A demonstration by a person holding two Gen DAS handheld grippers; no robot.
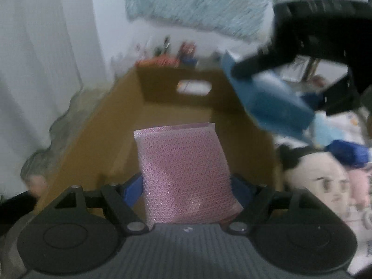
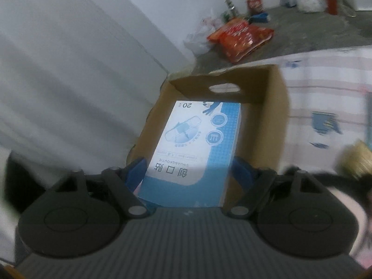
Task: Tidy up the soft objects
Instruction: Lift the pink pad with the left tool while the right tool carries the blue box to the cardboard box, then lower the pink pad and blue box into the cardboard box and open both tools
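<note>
My left gripper is shut on a pink mesh sponge and holds it over the open cardboard box. My right gripper is shut on a blue and white carton of plasters and holds it above the same cardboard box. In the left wrist view the right gripper comes in from the upper right with the blue carton over the box's right wall. A doll with a pale face and black hair lies right of the box.
The box stands against a white wall on a striped bedsheet. Red snack bags, bottles and cans lie on the grey floor beyond. A blue fabric item and pink soft things lie by the doll.
</note>
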